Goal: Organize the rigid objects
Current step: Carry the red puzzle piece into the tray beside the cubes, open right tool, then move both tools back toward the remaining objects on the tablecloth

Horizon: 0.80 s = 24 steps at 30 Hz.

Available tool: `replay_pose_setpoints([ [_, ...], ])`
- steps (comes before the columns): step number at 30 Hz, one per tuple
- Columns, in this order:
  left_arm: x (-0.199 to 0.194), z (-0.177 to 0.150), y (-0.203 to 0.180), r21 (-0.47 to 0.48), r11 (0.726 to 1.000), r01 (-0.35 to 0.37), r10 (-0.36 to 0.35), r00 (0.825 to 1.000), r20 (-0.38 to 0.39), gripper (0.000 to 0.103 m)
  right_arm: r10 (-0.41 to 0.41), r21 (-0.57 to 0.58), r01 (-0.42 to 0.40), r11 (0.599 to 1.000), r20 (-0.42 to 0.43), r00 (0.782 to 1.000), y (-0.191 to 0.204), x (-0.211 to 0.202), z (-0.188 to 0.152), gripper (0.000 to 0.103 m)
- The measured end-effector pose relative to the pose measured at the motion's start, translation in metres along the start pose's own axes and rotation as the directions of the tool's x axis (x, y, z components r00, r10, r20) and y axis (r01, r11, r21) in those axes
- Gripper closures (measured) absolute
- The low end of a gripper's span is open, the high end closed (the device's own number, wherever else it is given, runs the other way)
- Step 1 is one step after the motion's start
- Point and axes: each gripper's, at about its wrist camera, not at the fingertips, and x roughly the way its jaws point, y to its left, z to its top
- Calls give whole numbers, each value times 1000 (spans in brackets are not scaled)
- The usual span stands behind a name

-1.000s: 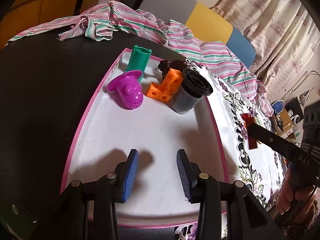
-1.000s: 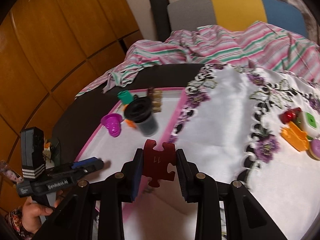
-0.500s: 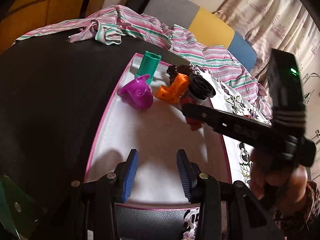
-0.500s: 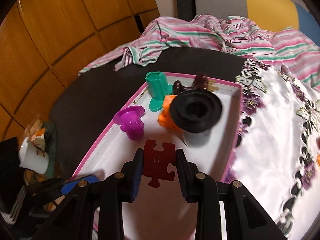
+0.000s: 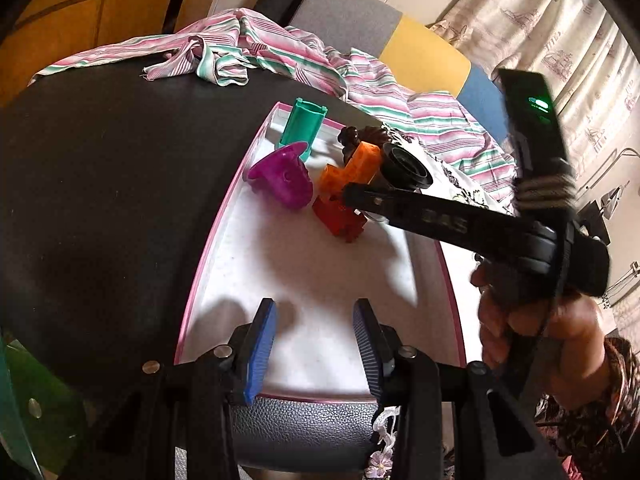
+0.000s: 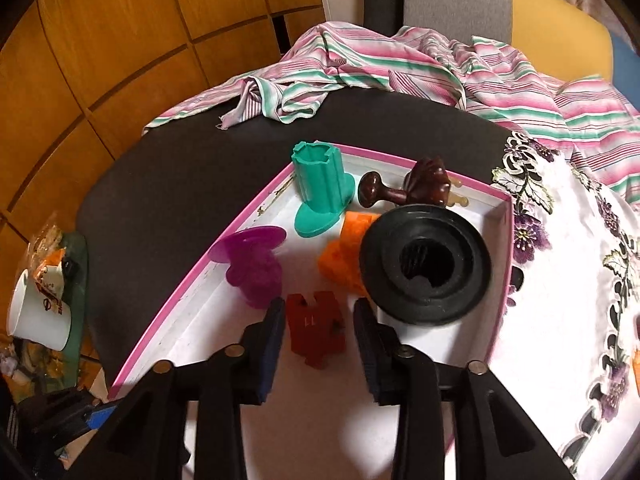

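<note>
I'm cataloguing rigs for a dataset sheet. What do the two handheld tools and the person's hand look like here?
Both tools are black frames with silver bolts. The left tool and right tool have ribbed blue finger pads. From the left wrist view, the right tool's arm carries faint lettering and a strapped black unit with a green light; the bare hand shows a dark patterned sleeve.

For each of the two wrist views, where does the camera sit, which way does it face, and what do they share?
Left wrist: behind the open left gripper, facing across the tray; the right hand shows.
Right wrist: behind the open right gripper, looking down at the red puzzle piece between its fingers.
Shared: tray, puzzle piece, purple cup, black cup.
</note>
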Motion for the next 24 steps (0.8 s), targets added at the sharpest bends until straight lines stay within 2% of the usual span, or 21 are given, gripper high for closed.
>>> replay_pose_setpoints([
  [6, 0, 0, -5, 3, 1000, 15, -15, 1000, 8, 63, 34, 22, -35, 999, 62, 998, -13, -42, -23, 59],
  [13, 4, -3, -22, 36, 998, 47, -47, 999, 3, 63, -1, 75, -6, 997, 98, 995, -43, -80, -45, 57],
  [24, 9, -8, -55, 103, 990, 94, -93, 995, -20, 63, -82, 179, 67, 982, 77, 994, -100, -103, -73, 55],
])
